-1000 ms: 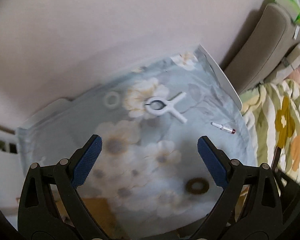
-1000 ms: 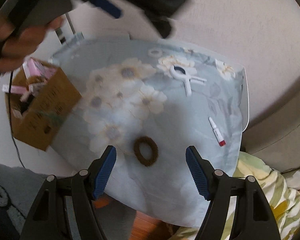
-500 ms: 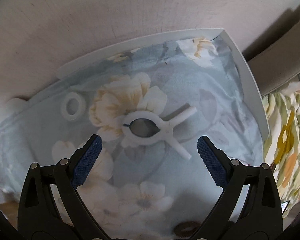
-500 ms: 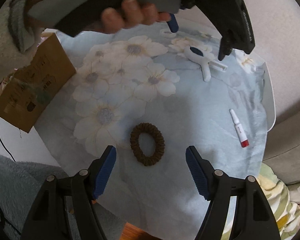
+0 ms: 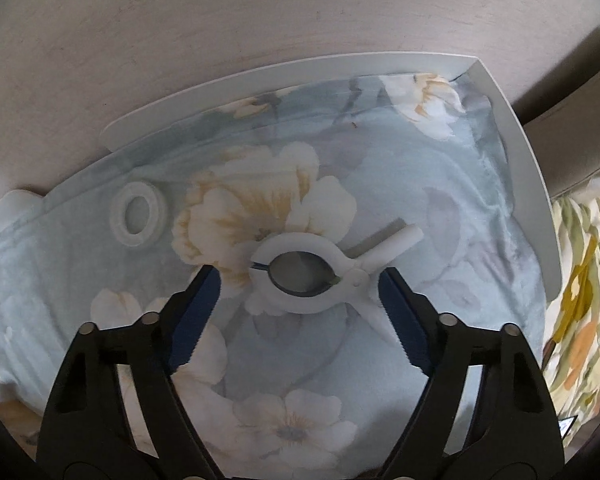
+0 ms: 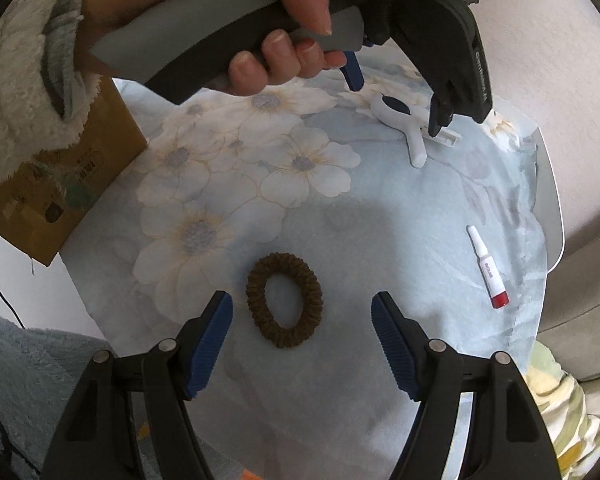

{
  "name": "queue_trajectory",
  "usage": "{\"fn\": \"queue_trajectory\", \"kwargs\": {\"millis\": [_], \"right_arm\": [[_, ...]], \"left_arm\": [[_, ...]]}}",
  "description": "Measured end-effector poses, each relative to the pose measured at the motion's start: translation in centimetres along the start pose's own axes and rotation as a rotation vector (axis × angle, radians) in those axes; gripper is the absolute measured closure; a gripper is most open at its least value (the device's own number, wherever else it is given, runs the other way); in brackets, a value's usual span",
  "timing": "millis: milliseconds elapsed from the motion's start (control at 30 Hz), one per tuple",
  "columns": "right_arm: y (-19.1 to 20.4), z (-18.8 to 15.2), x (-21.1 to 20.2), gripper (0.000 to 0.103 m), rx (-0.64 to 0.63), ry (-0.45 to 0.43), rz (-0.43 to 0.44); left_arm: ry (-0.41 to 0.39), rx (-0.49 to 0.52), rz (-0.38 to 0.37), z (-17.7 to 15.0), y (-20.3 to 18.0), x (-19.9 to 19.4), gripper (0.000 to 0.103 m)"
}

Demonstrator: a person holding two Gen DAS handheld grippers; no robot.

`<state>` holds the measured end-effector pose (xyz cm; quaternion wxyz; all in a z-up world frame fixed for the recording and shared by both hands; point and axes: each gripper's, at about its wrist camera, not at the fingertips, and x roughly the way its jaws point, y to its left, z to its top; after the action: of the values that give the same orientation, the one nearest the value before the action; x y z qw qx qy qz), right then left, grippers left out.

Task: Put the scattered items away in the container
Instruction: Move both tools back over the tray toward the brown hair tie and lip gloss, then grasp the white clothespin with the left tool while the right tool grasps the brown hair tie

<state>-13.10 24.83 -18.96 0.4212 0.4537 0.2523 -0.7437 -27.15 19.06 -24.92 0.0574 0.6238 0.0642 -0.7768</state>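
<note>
The left gripper (image 5: pixel 300 304) points steeply down at a white plastic clamp clip (image 5: pixel 304 276) lying flat on the floral blue cloth (image 5: pixel 440 184); its jaws are closing, one blue pad on each side of the clip's ring-shaped head, and neither pad visibly presses on it yet. The clip's two handles splay away past the right-hand pad. Ahead and to the left of this gripper lies a white ring (image 5: pixel 139 214), well clear of the pads. In the right wrist view, a hand (image 6: pixel 260 12) in a fleecy sleeve (image 6: pixel 16 92) grips the left tool's grey handle. The right gripper (image 6: pixel 302 344) hangs over the same cloth with its jaws released and holding nothing; a brown hair scrunchie (image 6: pixel 285 306) lies on the cloth between its pads, apart from both. To its right, well apart, lies a small white vial with a red end (image 6: pixel 488 268). Far to its left stands the cardboard box (image 6: pixel 60 184), at the cloth's edge.
</note>
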Motion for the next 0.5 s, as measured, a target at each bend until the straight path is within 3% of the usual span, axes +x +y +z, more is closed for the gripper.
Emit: {"fn": "queue_trajectory", "kwargs": {"millis": [300,433,500], "right_arm": [[0.7,0.0,0.9,0.046,-0.022,-0.004,0.023],[1.1,0.0,0.7,0.069,-0.053,-0.013,0.013],[1.2,0.0,0.6,0.071,-0.059,-0.014,0.013]], "left_arm": [[-0.013,0.01,-0.014,-0.9,-0.3,0.0,0.033],[-0.008,0.013,-0.026,-1.2,-0.3,-0.1,0.036],[-0.005,0.01,-0.036,-1.4,-0.3,-0.1,0.038]]}}
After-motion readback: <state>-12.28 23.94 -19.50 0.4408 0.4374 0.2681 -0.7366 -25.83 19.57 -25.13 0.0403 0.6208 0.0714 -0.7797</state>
